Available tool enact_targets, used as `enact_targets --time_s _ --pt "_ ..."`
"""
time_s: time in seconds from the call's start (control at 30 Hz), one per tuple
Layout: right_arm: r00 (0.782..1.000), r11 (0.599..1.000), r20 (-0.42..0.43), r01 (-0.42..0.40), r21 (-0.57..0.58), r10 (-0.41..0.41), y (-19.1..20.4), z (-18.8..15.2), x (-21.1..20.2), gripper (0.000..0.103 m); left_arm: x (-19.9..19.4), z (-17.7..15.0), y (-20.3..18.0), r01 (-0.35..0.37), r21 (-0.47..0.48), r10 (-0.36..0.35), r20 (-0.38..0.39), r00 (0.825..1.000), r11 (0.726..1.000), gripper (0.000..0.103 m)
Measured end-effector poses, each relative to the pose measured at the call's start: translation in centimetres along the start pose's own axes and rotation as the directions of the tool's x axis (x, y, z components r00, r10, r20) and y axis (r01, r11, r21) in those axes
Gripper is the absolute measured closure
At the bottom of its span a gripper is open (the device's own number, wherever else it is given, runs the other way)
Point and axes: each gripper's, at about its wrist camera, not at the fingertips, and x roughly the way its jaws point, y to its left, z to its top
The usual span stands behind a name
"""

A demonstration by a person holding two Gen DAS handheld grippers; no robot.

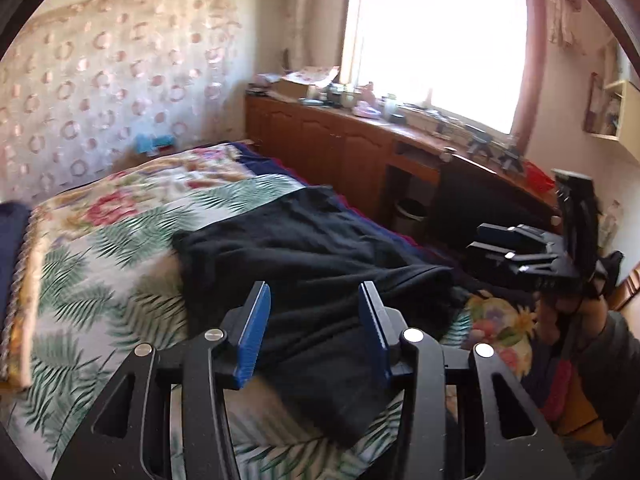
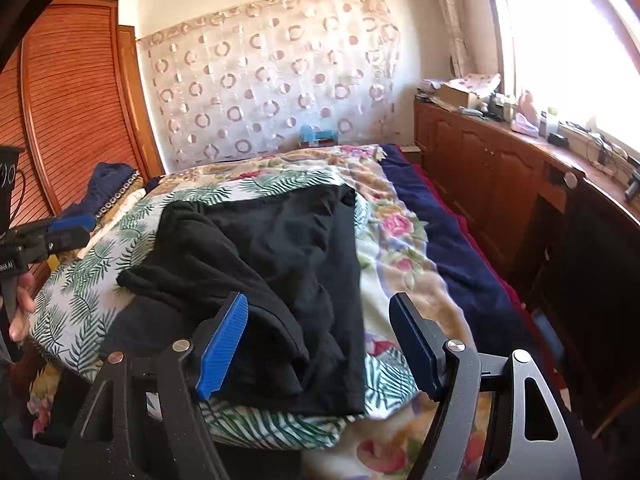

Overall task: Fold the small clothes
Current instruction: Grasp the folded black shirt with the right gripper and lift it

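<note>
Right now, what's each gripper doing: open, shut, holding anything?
Left gripper: open, empty, above the black garment.
Right gripper: open, empty, fingers either side of the garment's near edge.

The left gripper (image 1: pixel 314 332) is held with its jaws spread wide, the blue pads (image 1: pixel 253 334) parallel and nothing pinched between them. The right gripper (image 2: pixel 320 344) is likewise parted, its fingers (image 2: pixel 222 346) even farther apart, with nothing between the pads. From the left wrist view the right gripper (image 1: pixel 516 250) shows off to the right of the fingers, pointing leftward; a hand (image 2: pixel 20 306) grips the left gripper's handle.
</note>
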Motion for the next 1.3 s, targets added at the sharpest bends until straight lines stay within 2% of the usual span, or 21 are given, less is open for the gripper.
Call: enact_targets --time_s 0.17,0.3,0.47,0.57,0.6,0.63,0.73,1.0,1.1,1.13,1.2,1.23,1.3 --pt "0.998 0.996 -0.009 -0.061 -0.057 0.061 2.6 1.5 1.6 0.028 -1.7 -1.9 2.7 -0.106 -0.025 0.106 0.005 0.994 0.994 0.056" --pt "0.991 0.985 -0.026 -0.132 -0.113 0.130 5.7 2.6 3.9 0.028 -3.1 -2.9 4.8 -0.138 -0.073 0.139 0.016 0.990 0.988 0.056" --pt "0.970 0.955 -0.086 -0.238 -0.177 0.226 10.0 3.9 8.1 0.028 -4.5 -3.7 6.7 -0.165 -0.102 0.169 0.033 0.985 0.981 0.056" --pt "0.953 0.932 -0.141 -0.294 -0.214 0.268 12.3 4.3 10.8 0.028 -5.2 -4.3 7.5 -0.172 -0.116 0.179 0.053 0.982 0.978 0.047" --pt "0.947 0.922 -0.162 -0.309 -0.232 0.277 13.1 4.3 11.7 0.028 -5.3 -4.2 7.6 -0.177 -0.118 0.185 0.059 0.981 0.977 0.038" --pt "0.942 0.913 -0.184 -0.321 -0.251 0.281 13.8 4.3 12.6 0.029 -5.5 -4.4 7.8 -0.180 -0.122 0.190 0.069 0.979 0.976 0.032" --pt "0.927 0.889 -0.249 -0.349 -0.296 0.281 15.6 4.4 15.4 0.031 -6.1 -4.5 8.3 -0.186 -0.135 0.199 0.088 0.976 0.973 0.026" --pt "0.899 0.832 -0.370 -0.381 -0.404 0.232 19.0 4.4 19.8 0.035 -6.9 -5.1 9.8 -0.218 -0.177 0.238 0.106 0.965 0.960 0.025" --pt "0.913 0.805 -0.367 -0.348 -0.480 0.175 20.3 4.0 20.6 0.044 -6.8 -5.3 10.2 -0.221 -0.190 0.243 0.102 0.965 0.957 0.025" --pt "0.915 0.801 -0.361 -0.349 -0.487 0.180 20.7 3.8 20.7 0.048 -6.7 -5.4 10.3 -0.220 -0.193 0.241 0.098 0.965 0.956 0.025" --pt "0.916 0.794 -0.362 -0.347 -0.500 0.173 20.9 3.9 20.9 0.073 -6.6 -5.5 10.3 -0.220 -0.195 0.241 0.094 0.966 0.956 0.025" --pt "0.926 0.789 -0.349 -0.320 -0.525 0.143 21.0 3.9 21.0 0.094 -6.5 -5.6 10.4 -0.221 -0.195 0.242 0.091 0.966 0.956 0.025" --pt "0.921 0.784 -0.357 -0.334 -0.524 0.154 21.0 4.3 21.1 0.095 -6.5 -5.6 10.3 -0.220 -0.193 0.241 0.092 0.966 0.956 0.025"
